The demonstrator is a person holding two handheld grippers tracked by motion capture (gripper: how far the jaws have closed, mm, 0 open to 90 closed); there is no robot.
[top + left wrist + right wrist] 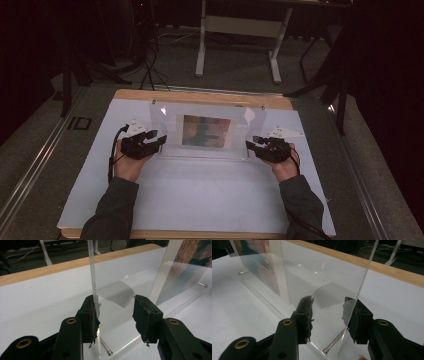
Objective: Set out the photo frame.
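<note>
On the white sheet [200, 190] covering the wooden table [200, 96], a clear acrylic picture frame [202, 131] holding a multicoloured print [206, 131] is stood upright, near the far edge. At its left end the left gripper [156, 140] is set with jaws parted, the frame's edge [93, 277] lying against the left pad while the other pad stands clear. At the right end the right gripper [251, 143] is likewise kept open about the panel [324, 285], a metal pin [334, 342] being seen below; no readable writing is shown.

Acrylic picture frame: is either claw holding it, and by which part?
Neither claw grips the acrylic frame. The left claw and right claw stand open around its side edges; whether a pad touches cannot be told.
</note>
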